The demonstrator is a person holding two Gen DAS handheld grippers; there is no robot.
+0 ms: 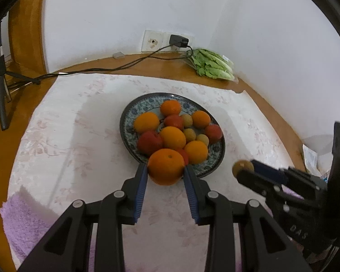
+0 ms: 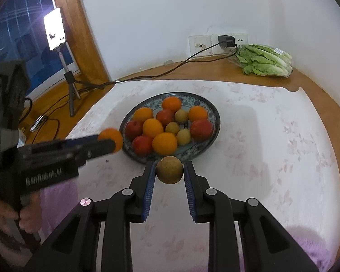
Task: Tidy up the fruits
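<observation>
Left wrist view shows the table [image 1: 281, 122], wooden and covered by a white flowered cloth [image 1: 79, 136], with a patterned plate [image 1: 217, 156] of fruit near its middle. The plate holds oranges, red fruits and small yellowish ones, closely packed. Left gripper [image 1: 165, 170] has its jaws clenched on an orange [image 1: 166, 167], held over the plate's near rim. Right gripper [image 2: 169, 170] has its jaws clenched on a small brown fruit [image 2: 170, 170], likewise just short of the plate's near rim.

Assessment: both fruits appear held in the air at the plate's near edge; whether they are going in or coming out cannot be told. Recommended practice: keep both grips firm, keep the two grippers well apart, and release each fruit only once it rests on a surface, since round fruit will roll.
</observation>
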